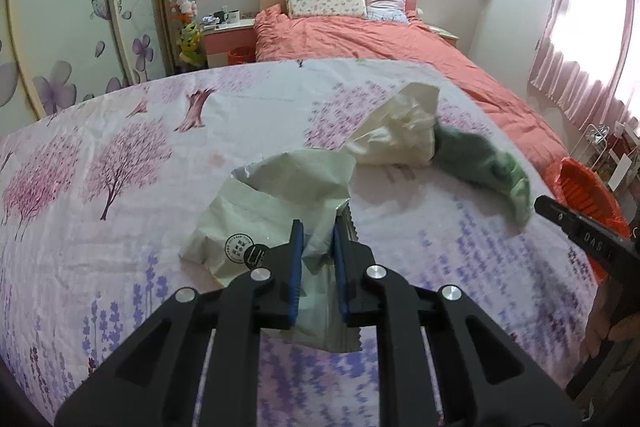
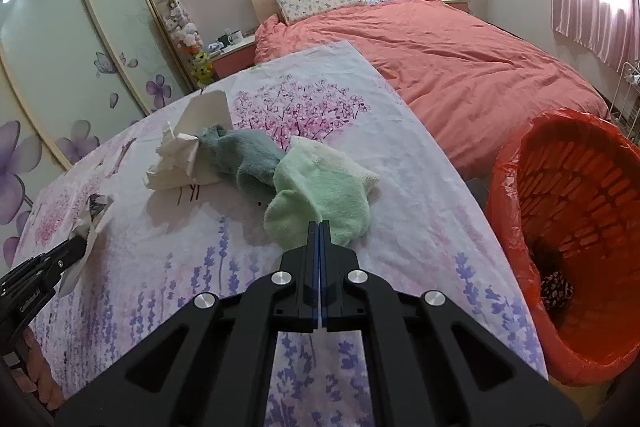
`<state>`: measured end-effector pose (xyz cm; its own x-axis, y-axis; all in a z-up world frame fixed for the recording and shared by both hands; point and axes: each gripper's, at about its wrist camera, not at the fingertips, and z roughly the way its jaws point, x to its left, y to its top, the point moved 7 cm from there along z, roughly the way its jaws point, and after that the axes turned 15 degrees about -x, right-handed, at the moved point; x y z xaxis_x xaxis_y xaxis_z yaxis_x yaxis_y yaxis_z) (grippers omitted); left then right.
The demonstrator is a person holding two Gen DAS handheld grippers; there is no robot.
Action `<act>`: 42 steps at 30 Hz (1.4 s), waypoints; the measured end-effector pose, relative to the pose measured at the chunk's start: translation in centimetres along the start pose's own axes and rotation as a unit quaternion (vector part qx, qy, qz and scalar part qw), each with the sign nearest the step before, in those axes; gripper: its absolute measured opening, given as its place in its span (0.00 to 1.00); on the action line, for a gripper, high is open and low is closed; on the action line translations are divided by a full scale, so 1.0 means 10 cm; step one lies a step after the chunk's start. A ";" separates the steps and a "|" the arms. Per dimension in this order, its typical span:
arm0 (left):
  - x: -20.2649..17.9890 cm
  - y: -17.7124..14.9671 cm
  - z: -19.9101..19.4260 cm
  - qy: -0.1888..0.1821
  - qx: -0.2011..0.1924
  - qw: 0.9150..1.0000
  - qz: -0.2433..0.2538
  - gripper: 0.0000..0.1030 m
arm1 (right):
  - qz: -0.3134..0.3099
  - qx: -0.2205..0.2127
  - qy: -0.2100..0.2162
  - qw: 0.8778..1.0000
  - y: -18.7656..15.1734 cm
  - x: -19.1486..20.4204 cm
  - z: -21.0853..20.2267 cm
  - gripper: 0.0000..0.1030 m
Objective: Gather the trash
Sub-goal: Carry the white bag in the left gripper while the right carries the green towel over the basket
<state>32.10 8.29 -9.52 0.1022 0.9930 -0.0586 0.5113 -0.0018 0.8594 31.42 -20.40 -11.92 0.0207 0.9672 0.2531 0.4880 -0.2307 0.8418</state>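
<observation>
1. Your left gripper (image 1: 316, 233), at the lower centre of the left wrist view, has its jaws closed narrow on a pale crumpled wrapper (image 1: 280, 203).
2. Your right gripper (image 2: 319, 227) has its jaws fully together, holding nothing, their tips over the light green sock (image 2: 320, 187).
3. A dark green sock (image 2: 244, 159) and a white paper bag (image 2: 188, 155) lie left of it on the floral sheet (image 2: 160, 247).
4. The red bin (image 2: 580, 227) stands at the right edge.
</observation>
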 end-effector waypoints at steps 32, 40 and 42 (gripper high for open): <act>-0.32 0.35 -0.29 -0.040 -0.036 0.998 -0.016 0.14 | 0.011 -0.022 0.006 1.000 0.30 -0.07 -0.19 0.08; -0.68 0.53 -0.54 -0.069 -0.058 0.996 -0.004 0.14 | 0.012 -0.077 0.016 0.997 0.59 -0.07 -0.62 0.08; -0.79 0.57 -0.59 -0.077 -0.063 0.995 -0.001 0.14 | 0.010 -0.090 0.016 0.996 0.65 -0.09 -0.73 0.08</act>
<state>29.15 1.17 -1.12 0.2358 0.9632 -0.1287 0.4016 0.0240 0.9155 28.17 -23.52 -3.19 -0.0004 0.9589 0.2837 0.3237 -0.2683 0.9073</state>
